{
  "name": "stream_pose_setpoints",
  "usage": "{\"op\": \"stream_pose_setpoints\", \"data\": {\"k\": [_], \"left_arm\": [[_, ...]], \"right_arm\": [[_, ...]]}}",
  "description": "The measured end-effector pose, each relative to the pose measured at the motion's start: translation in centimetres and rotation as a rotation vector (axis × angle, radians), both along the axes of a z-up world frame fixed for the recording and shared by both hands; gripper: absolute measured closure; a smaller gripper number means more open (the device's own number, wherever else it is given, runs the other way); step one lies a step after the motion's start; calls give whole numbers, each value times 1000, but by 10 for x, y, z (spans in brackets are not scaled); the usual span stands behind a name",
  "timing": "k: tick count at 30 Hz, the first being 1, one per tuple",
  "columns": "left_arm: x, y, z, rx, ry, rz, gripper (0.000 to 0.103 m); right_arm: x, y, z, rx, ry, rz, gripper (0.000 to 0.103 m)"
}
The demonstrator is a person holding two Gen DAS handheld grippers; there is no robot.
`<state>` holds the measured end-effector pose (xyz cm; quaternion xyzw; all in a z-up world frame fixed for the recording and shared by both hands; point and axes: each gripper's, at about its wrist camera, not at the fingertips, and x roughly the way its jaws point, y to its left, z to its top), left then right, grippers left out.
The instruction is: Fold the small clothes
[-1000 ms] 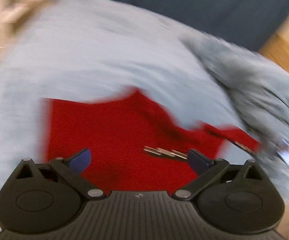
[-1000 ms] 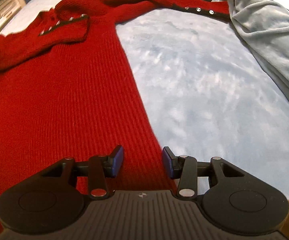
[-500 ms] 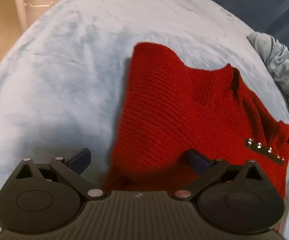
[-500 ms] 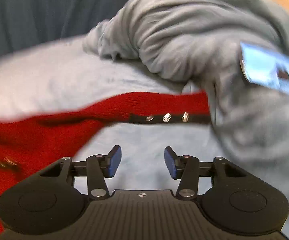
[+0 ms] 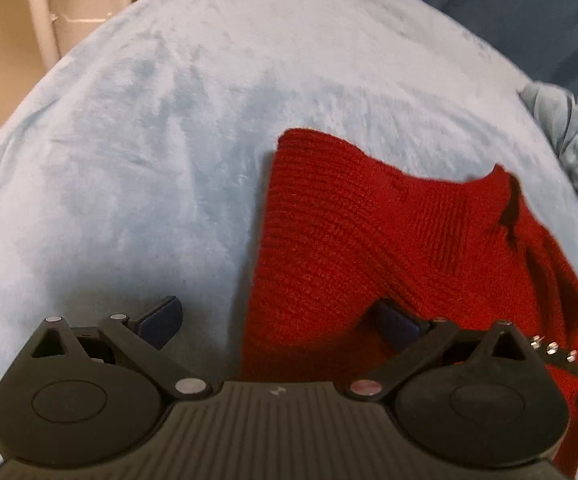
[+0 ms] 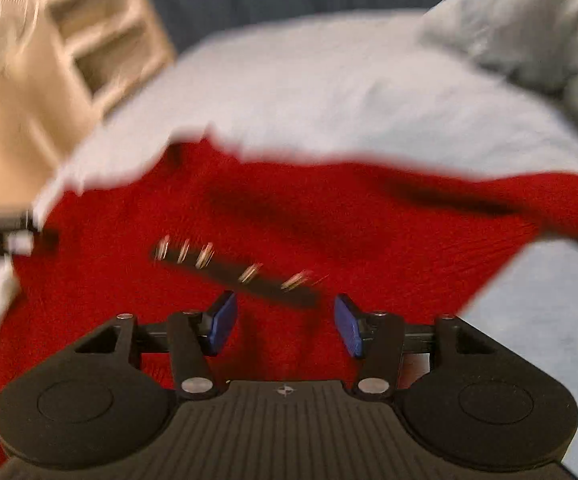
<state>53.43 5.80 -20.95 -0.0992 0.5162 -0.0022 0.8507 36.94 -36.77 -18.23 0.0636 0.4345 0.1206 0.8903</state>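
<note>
Item: red knit sweater (image 5: 369, 240), lying on pale blue plush bed cover (image 5: 149, 160); centre-right of left view, lower half of right view.
L gripper (image 5: 279, 318): spread wide, empty, straddling sweater's left edge.
R gripper (image 6: 285, 322): spread, empty, over studded black cuff strip (image 6: 233, 270); view blurred, so contact prob. none.
Step, by judgement: pinch cuff cleanly, carry sleeve across body, keep knit flat.
Surroundings: grey blanket (image 6: 529, 40) upper right; pale shelf unit (image 6: 101, 40) upper left; dark blue backdrop.

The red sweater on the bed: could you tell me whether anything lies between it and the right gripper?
Nothing visible does. The right gripper hangs open directly over the red sweater, beside its dark studded cuff.
</note>
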Motion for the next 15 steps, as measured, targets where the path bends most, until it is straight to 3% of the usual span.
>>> {"op": "stream_pose_setpoints", "data": {"k": [1, 2, 4, 6, 8, 10, 12, 13, 14, 15], "left_arm": [[1, -6, 2, 31, -30, -38, 31], [-1, -8, 7, 14, -58, -87, 50], [-8, -5, 18, 2, -115, -87, 77], [-14, 12, 21, -50, -144, -46, 79], [-20, 32, 15, -84, -165, 37, 79], [-23, 42, 7, -110, -172, 78, 78], [-25, 39, 2, -99, -177, 81, 76], [-25, 36, 1, -75, -181, 76, 69], [-25, 32, 2, -51, -184, 75, 61], [-26, 31, 3, -20, -180, 82, 39]], "right_arm": [[-1, 11, -3, -64, -37, 3, 83], [-4, 20, -1, -101, -72, 13, 90], [-13, 23, 17, -86, -174, 11, 92], [-23, 22, 41, -71, -275, -9, 93], [-19, 9, 53, -30, -312, -47, 93], [-4, -3, 41, -67, -262, -85, 93], [14, -12, 8, -113, -139, -131, 100], [22, -18, -11, -127, -58, -161, 100], [20, -26, -20, -97, -62, -190, 100], [16, -32, -20, -61, -88, -204, 99]]}}
